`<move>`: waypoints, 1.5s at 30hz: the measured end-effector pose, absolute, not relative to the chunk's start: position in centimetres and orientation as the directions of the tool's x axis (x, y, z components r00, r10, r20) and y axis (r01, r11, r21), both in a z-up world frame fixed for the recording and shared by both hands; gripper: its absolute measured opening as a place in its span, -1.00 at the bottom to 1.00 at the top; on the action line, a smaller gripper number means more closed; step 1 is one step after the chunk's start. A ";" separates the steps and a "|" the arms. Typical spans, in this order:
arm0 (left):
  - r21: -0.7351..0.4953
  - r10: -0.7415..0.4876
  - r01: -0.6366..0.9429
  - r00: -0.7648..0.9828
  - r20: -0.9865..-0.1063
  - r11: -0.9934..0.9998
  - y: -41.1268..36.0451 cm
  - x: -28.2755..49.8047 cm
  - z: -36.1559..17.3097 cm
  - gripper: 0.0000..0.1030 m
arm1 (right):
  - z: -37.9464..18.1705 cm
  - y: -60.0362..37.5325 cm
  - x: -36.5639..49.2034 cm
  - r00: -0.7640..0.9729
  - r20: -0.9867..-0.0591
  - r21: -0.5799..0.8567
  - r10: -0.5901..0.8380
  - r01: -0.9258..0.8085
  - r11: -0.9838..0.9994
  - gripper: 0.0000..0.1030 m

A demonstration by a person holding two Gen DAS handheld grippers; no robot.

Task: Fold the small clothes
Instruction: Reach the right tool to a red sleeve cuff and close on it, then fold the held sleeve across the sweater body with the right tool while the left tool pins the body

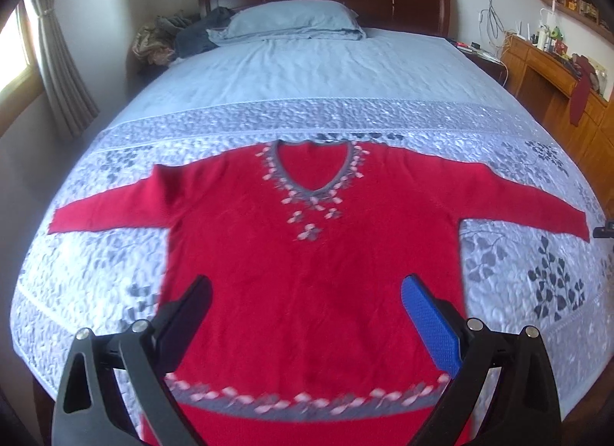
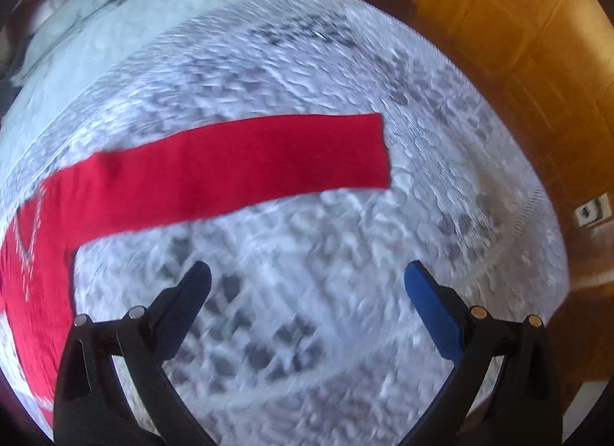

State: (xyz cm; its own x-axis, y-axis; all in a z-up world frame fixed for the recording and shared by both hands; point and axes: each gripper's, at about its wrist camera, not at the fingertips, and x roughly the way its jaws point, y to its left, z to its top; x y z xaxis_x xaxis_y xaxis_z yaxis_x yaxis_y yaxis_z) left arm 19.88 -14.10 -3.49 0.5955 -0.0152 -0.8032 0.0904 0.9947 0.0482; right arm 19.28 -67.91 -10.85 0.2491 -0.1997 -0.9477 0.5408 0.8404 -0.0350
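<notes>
Sweater (image 1: 307, 254) flat on bed (image 1: 307, 73), sleeves spread; pillow (image 1: 291, 20) behind

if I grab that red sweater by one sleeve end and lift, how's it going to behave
Probably floppy: the red sweater lies limp and flat on the bedspread, so the sleeve should rise first and the body trail. The knit likely grips rather than slips. It won't roll.

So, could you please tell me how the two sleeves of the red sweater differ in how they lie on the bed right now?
The left sleeve has a small fold bump near its shoulder; the right sleeve runs smoothly from the shoulder.
The left sleeve shows only in the left wrist view; the right sleeve also lies ahead of the open right gripper.
Both are spread outward, flat on the quilt, untouched, on the red sweater.
</notes>
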 end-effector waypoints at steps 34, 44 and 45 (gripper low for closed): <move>0.142 0.153 -0.058 0.488 -0.859 0.988 -7.3 28.0 -11.0 0.93 | -9.0 -61.6 28.1 0.440 -0.891 0.276 0.113 0.326 0.904 -0.96; 0.120 0.149 -0.089 0.498 -0.855 0.989 -2.7 28.2 -10.9 0.93 | -8.4 -38.9 35.6 0.400 -0.840 0.400 0.368 -0.002 0.916 -0.97; 0.115 0.145 -0.091 0.496 -0.856 0.989 -2.4 28.2 -11.0 0.93 | -9.0 -36.8 36.2 0.380 -0.839 0.412 0.390 -0.023 0.911 -0.97</move>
State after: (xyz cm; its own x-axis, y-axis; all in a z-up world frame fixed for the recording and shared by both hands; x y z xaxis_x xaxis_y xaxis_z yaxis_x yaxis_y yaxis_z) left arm 28.23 -2.42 -10.99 0.4955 0.1453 -0.8563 -0.0908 0.9892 0.1153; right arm 36.20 -36.79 -9.00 0.3800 0.3897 -0.8389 -0.0233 0.9107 0.4125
